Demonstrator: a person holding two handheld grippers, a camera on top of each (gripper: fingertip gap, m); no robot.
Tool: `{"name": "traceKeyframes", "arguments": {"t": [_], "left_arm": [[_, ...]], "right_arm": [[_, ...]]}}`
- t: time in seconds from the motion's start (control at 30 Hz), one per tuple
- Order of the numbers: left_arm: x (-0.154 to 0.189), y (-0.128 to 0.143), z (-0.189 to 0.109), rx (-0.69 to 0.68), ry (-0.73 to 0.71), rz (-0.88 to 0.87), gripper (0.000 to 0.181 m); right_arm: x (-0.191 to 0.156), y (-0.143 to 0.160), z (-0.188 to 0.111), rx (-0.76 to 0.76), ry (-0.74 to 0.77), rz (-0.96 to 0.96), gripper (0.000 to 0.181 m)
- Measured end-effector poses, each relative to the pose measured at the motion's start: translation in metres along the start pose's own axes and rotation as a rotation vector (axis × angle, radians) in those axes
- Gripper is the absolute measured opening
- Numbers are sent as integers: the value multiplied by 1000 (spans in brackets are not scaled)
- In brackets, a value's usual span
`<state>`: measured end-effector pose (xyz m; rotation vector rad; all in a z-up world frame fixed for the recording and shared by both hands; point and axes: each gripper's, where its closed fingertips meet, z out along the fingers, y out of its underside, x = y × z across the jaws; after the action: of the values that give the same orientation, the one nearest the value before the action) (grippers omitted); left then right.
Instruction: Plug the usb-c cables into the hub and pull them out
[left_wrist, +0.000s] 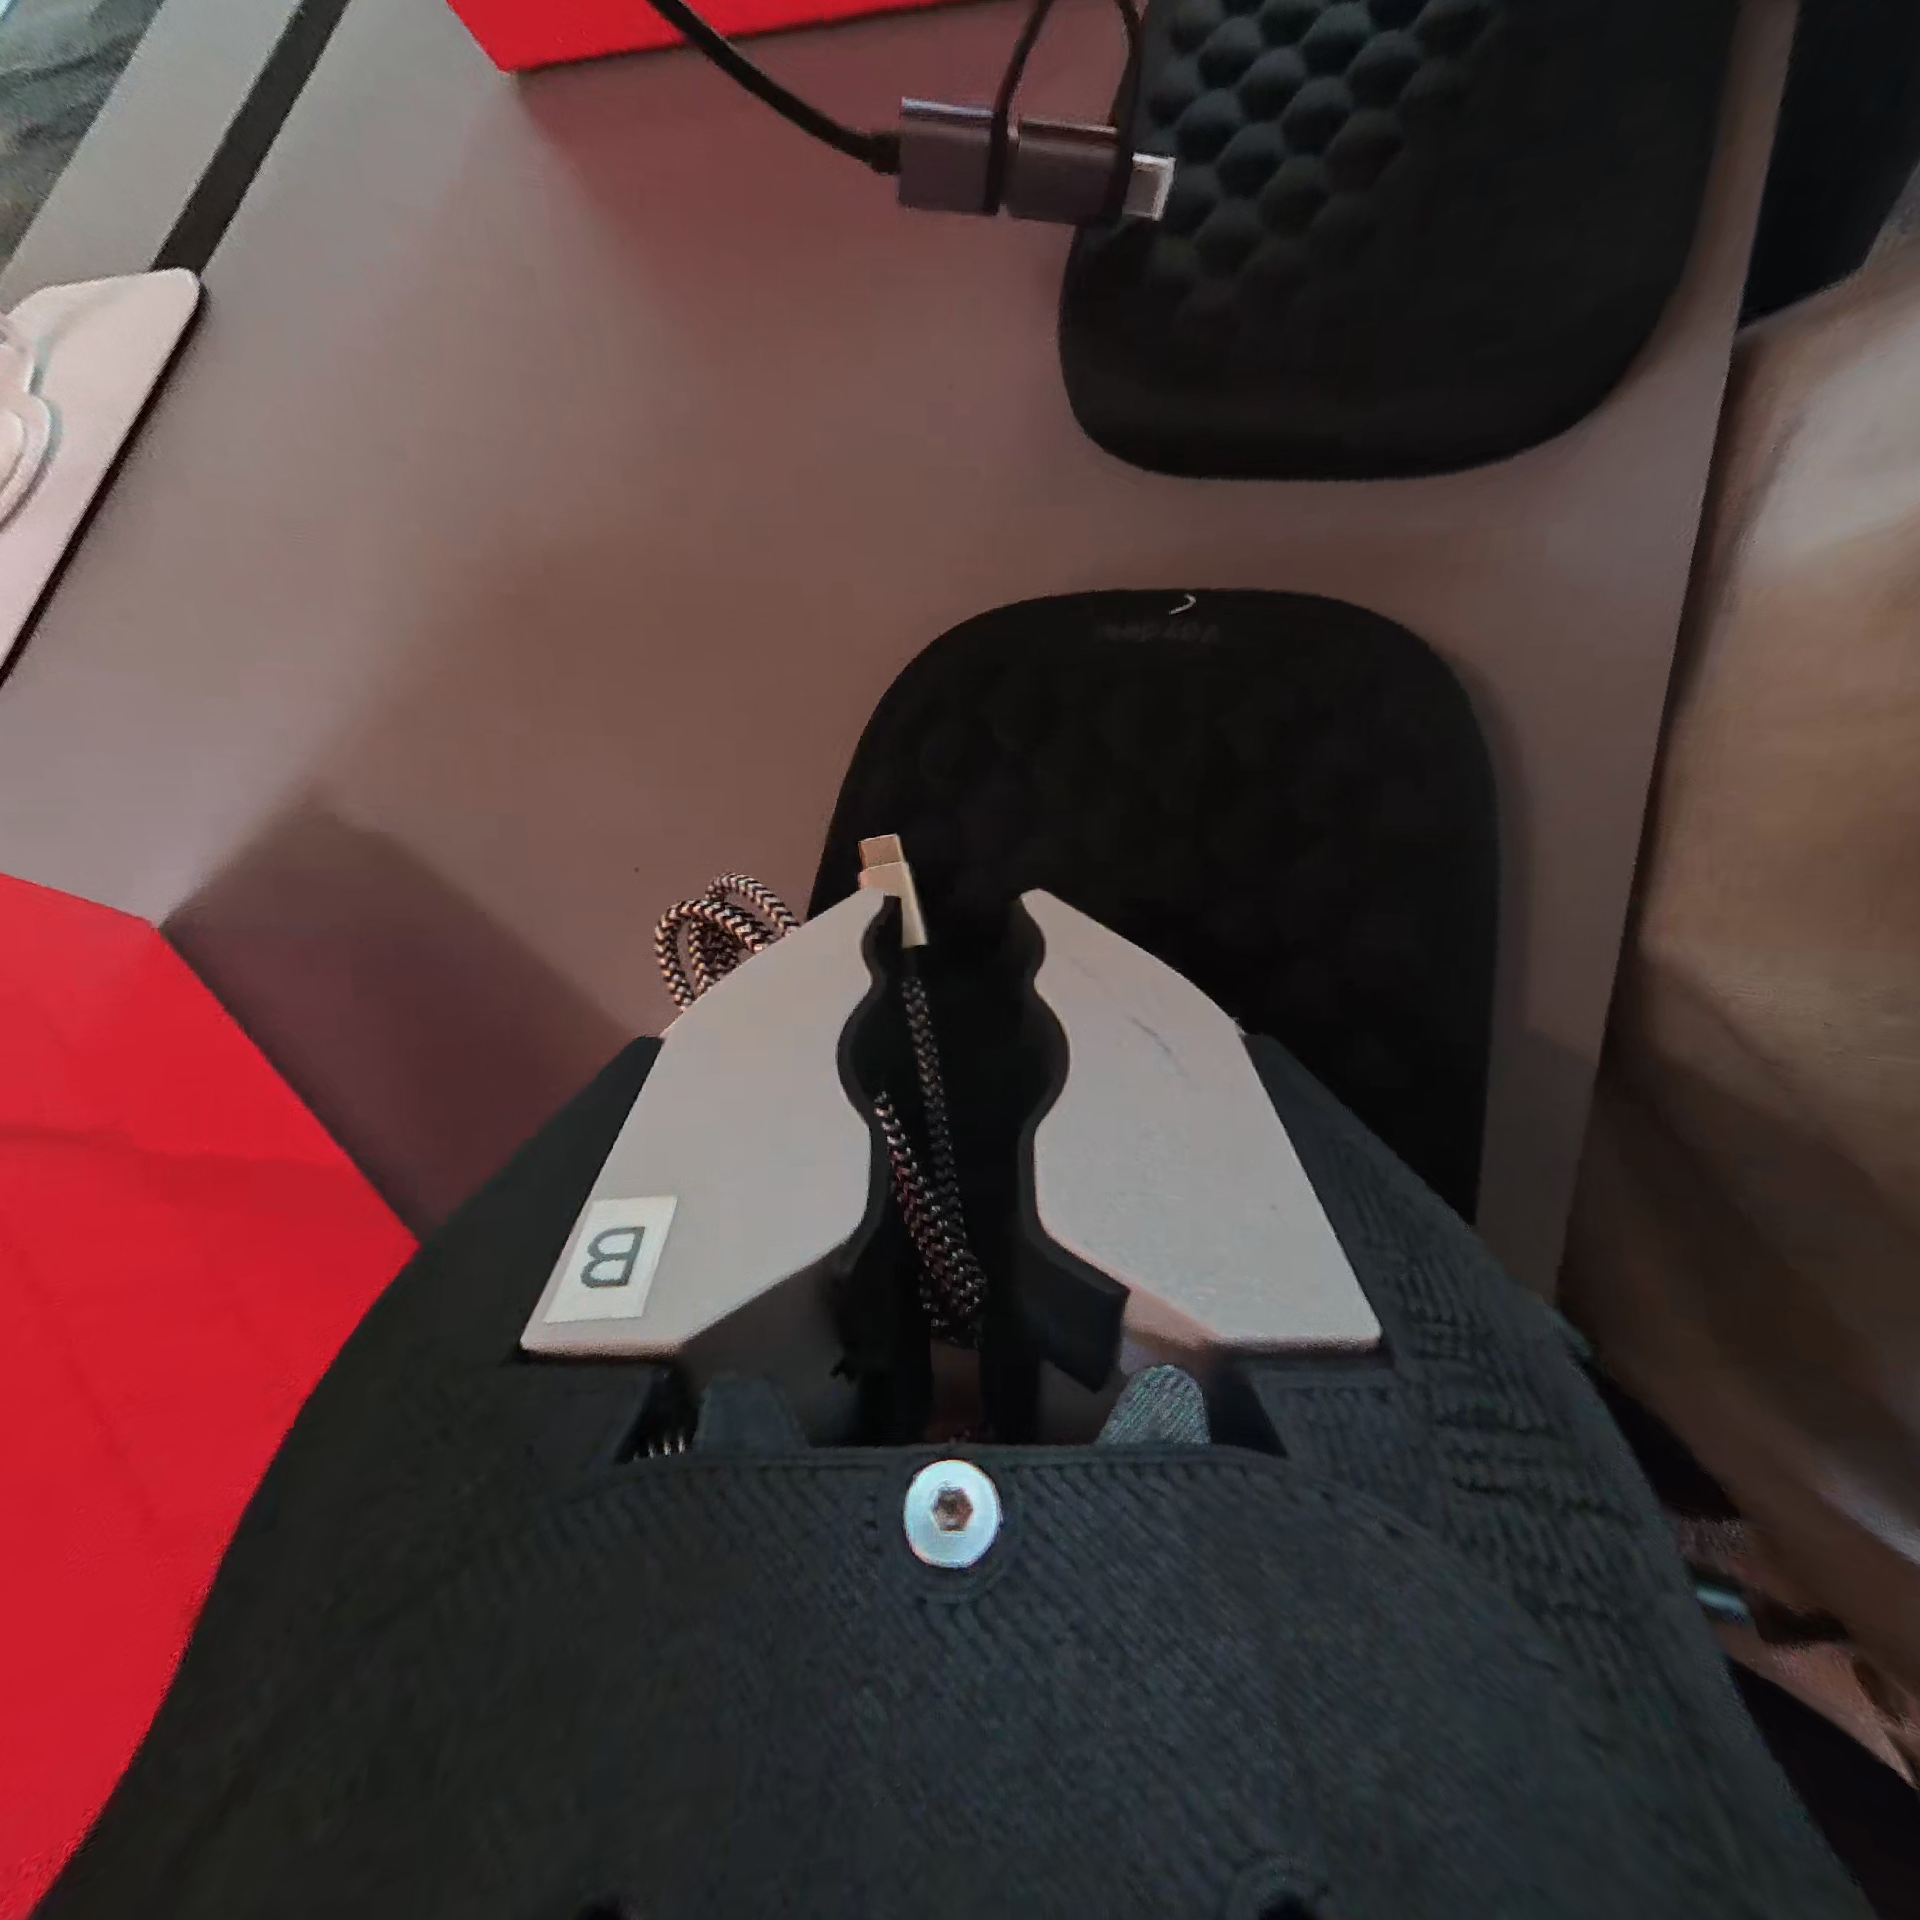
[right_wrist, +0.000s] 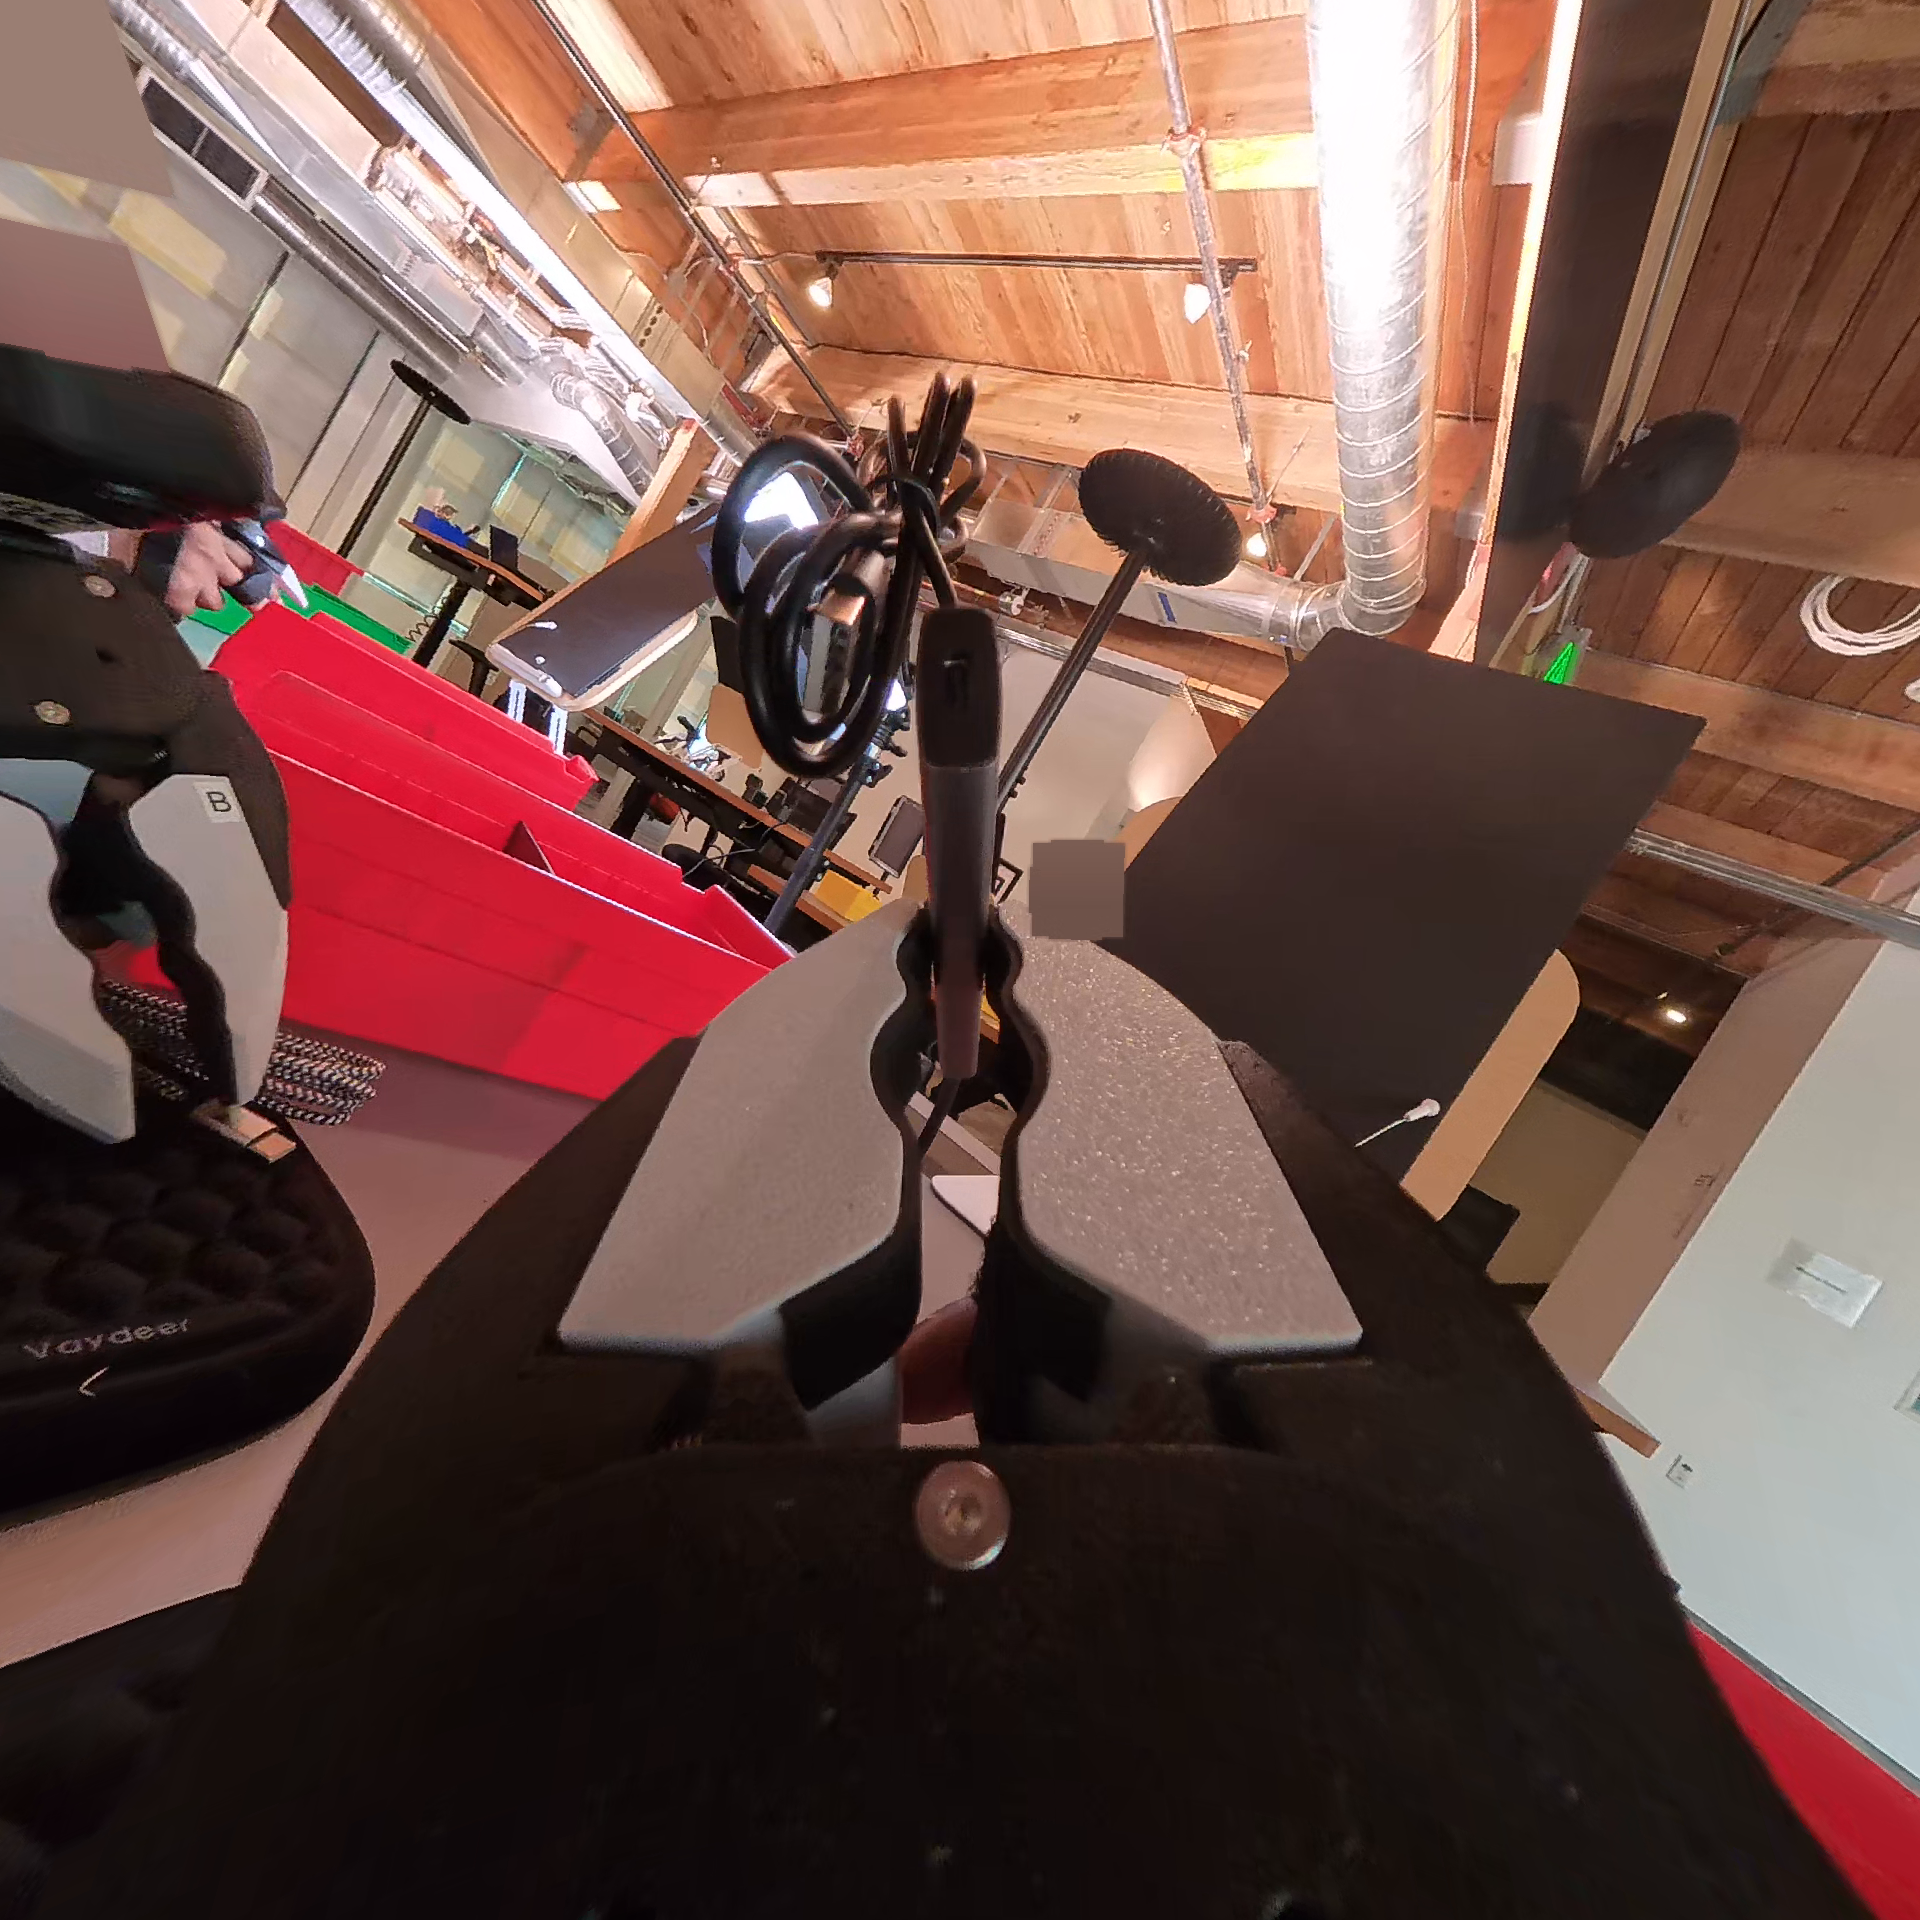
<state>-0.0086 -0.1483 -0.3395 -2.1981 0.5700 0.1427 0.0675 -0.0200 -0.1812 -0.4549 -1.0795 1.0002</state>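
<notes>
My left gripper (left_wrist: 956, 914) is open over a black honeycomb pad (left_wrist: 1247, 831). A gold USB-C plug (left_wrist: 896, 894) on a black-and-copper braided cable (left_wrist: 717, 935) lies between the jaws, against the left finger. The same gripper (right_wrist: 171, 1117), plug (right_wrist: 249, 1132) and pad (right_wrist: 156, 1278) show at the left of the right wrist view. My right gripper (right_wrist: 961, 935) is shut on a slim grey hub (right_wrist: 961, 810), held upright in the air. The hub's coiled black cable (right_wrist: 821, 665) stands above it. A grey connector block (left_wrist: 997, 166) on a black cable rests on the edge of a second pad (left_wrist: 1351, 312).
Red bins (right_wrist: 468, 914) stand along the far side of the grey table (left_wrist: 623, 520), and a red surface (left_wrist: 156, 1143) lies close to my left gripper. A phone on a stand (right_wrist: 603, 634) and black lamp poles rise behind. The table edge runs on the right. The gap from one gripper's tips to the other's is roughly 20 cm. Both grippers' tips are roughly 15 cm from the grey connector block (left_wrist: 997, 166).
</notes>
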Motion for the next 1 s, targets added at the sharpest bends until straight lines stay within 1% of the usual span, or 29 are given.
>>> {"name": "traceKeyframes", "arguments": {"t": [0.1,0.17,0.43,0.53,0.67,0.73,0.8,0.93,1.0], "left_arm": [[-9,2,2,28,-32,-81,16],[-17,6,3,22,-66,-124,14],[-22,13,8,-17,-42,-289,22],[-20,13,8,-15,-26,-307,17],[-17,9,6,40,41,-348,9],[-14,7,5,60,58,-321,12],[-12,5,3,77,29,-227,9],[-11,7,4,31,-46,-48,8],[-7,0,-3,32,-8,-18,8]], "right_arm": [[-2,1,1,-6,-8,-3,8],[-4,1,2,-8,-13,-7,8],[-9,1,3,-15,-30,-28,8],[-10,2,3,-17,-34,-33,8],[-13,3,4,-27,-44,-44,8],[-15,4,4,-34,-53,-58,8],[-18,5,4,-44,-69,-77,8],[-30,5,4,-52,-134,-130,8],[-40,6,3,-61,-200,-211,8]]}}
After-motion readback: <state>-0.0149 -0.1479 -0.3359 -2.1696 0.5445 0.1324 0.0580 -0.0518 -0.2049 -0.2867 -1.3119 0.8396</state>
